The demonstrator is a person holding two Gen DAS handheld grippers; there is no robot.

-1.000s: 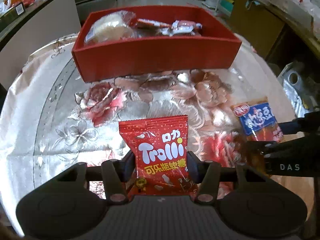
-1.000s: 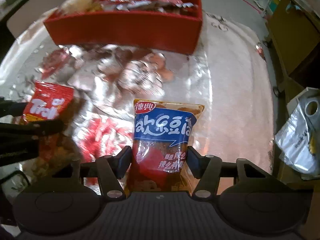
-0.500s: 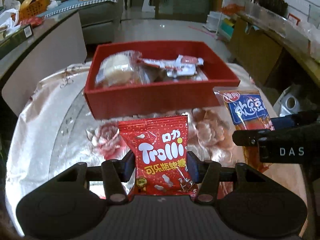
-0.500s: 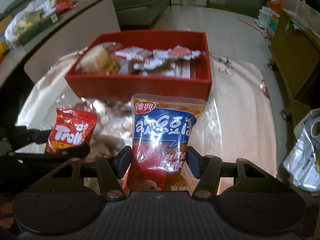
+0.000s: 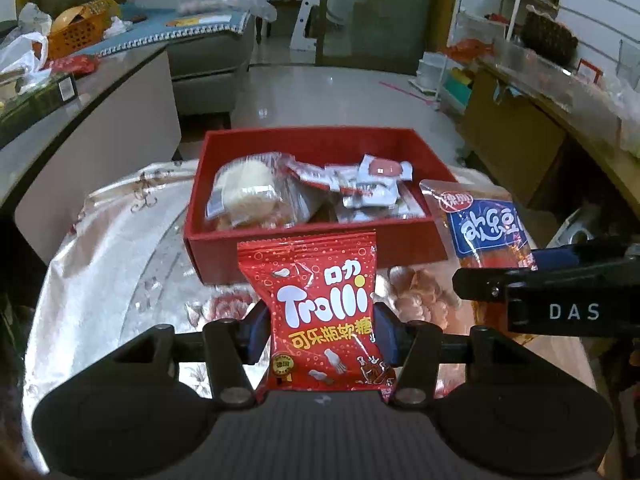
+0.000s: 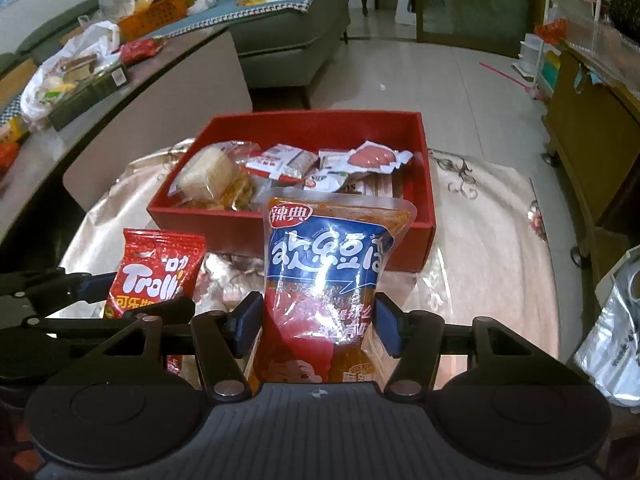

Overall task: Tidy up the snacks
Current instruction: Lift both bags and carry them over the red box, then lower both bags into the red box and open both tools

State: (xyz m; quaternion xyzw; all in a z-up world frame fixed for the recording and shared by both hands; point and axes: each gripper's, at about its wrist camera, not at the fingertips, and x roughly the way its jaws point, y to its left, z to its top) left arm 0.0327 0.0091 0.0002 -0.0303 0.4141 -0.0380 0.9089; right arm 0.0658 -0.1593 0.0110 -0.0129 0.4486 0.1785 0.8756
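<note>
My left tongs (image 5: 322, 330) pinch a red bag (image 5: 324, 312) reading "Trolli" in white, held upright above the surface (image 5: 100, 280). My right tongs (image 6: 320, 326) pinch a blue-and-orange pouch (image 6: 328, 280) with white Chinese lettering; "DAS" marks their side. Both hang just before the red box (image 6: 360, 128) of wrapped snacks.

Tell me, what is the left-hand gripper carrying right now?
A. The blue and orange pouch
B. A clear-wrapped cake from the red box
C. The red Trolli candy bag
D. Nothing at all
C: in the left wrist view the left gripper is shut on the red Trolli candy bag, pads pressing both its sides, while the blue and orange pouch sits in the right gripper.
</note>
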